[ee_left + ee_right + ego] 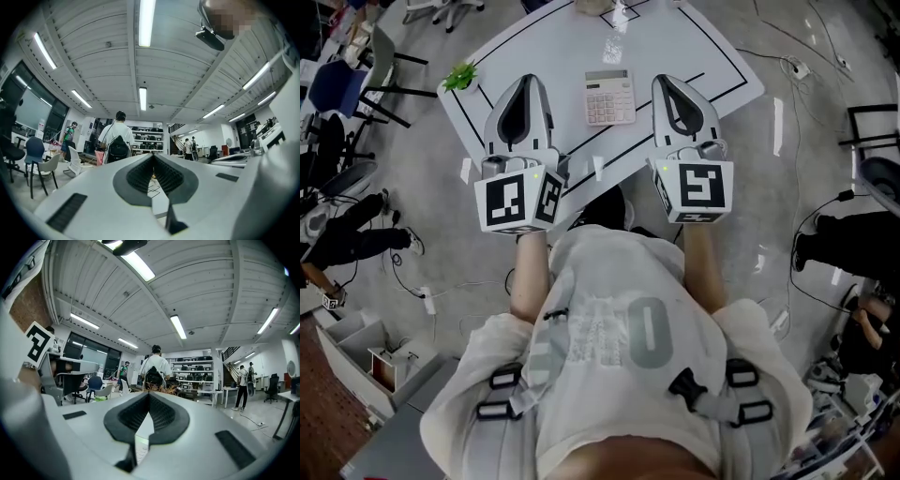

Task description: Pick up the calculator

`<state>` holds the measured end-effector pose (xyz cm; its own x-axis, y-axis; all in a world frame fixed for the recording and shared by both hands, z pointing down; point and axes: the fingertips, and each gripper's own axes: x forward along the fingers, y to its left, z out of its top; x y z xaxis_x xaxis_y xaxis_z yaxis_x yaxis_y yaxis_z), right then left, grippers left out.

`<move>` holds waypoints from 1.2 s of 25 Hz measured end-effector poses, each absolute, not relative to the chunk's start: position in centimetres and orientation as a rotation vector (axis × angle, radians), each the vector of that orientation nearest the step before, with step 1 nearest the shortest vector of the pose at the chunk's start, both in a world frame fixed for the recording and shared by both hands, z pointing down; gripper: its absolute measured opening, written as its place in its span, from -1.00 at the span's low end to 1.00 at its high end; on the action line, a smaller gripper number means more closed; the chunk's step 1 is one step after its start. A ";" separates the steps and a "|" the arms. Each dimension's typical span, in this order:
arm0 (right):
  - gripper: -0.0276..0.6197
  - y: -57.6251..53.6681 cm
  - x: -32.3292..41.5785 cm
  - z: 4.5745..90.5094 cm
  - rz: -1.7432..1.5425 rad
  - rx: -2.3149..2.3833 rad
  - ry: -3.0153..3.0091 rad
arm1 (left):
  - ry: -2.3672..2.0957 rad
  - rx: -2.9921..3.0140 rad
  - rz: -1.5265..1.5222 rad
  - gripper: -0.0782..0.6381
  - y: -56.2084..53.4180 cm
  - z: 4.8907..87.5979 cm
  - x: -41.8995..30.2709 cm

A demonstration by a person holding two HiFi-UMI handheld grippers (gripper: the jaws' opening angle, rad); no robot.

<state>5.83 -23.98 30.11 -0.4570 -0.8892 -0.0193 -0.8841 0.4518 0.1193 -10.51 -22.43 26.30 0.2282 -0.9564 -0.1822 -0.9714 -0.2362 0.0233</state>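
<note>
The biggest thing on my feed is the white table [534,56], marked with black lines and standing on a grey floor [787,178] strewn with cables. On the near side of it, the head view is filled by the wearer's torso in a pale shirt [619,328] crossed by harness straps, both forearms reaching out to the table's near edge.

The left gripper [528,81] sits over the left part of the table, its marker cube [520,200] nearest me. In the left gripper view its jaws are pressed together at the tip [153,157] with nothing between them, so it is clenched and empty. The right gripper [668,82] is over the right part, level with the left one, its own cube [698,190] at the near end. In the right gripper view its ribbed pads also meet at the tip [149,394], clenched on nothing.

The calculator [609,97] lies flat on the table between the two grippers, display end far, keys near, touching neither of them.

Far off, both gripper views catch a person with a dark backpack [117,140] standing in front of shelving.

A small green plant [461,77] sits at the table's left corner. A crumpled clear wrapper [612,47] lies just beyond the calculator, on the far side.
</note>
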 end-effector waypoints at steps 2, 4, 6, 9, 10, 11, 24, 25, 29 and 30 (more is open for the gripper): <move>-0.90 -24.2 6.0 30.0 -0.181 1.624 -2.636 | 1.868 -2.392 0.250 -0.73 -22.7 26.2 -10.3; -0.90 -24.2 6.2 30.0 -0.189 1.629 -2.631 | 1.863 -2.397 0.256 -0.73 -22.7 26.4 -10.2; -0.90 -24.2 6.3 30.0 -0.194 1.633 -2.626 | 1.858 -2.401 0.266 -0.73 -22.7 26.4 -10.0; -0.90 -24.2 6.3 30.1 -0.191 1.642 -2.628 | 1.848 -2.407 0.260 -0.73 -22.5 26.6 -9.7; -0.90 -24.2 6.3 30.0 -0.192 1.645 -2.629 | 1.846 -2.407 0.256 -0.73 -22.4 26.6 -9.7; -0.90 -24.3 6.2 30.0 -0.196 1.646 -2.630 | 1.844 -2.405 0.256 -0.73 -22.5 26.6 -9.7; -0.90 -24.9 6.1 29.2 -0.232 1.652 -2.618 | 1.806 -2.408 0.314 -0.73 -23.8 25.2 -9.7; -0.90 -25.0 6.2 29.2 -0.232 1.654 -2.616 | 1.803 -2.413 0.323 -0.72 -23.9 25.1 -9.7; -0.90 -25.4 6.2 29.1 -0.241 1.656 -2.612 | 1.783 -2.455 0.384 -0.72 -24.5 24.8 -9.6; -0.90 -25.5 6.2 29.1 -0.242 1.655 -2.612 | 1.774 -2.474 0.404 -0.72 -24.6 24.7 -9.6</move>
<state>6.16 -25.50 29.12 -0.4301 -0.9014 -0.0497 -0.8952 0.4187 0.1529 -9.62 -24.55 24.70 0.2988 -0.9202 -0.2528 -0.9389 -0.3309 0.0947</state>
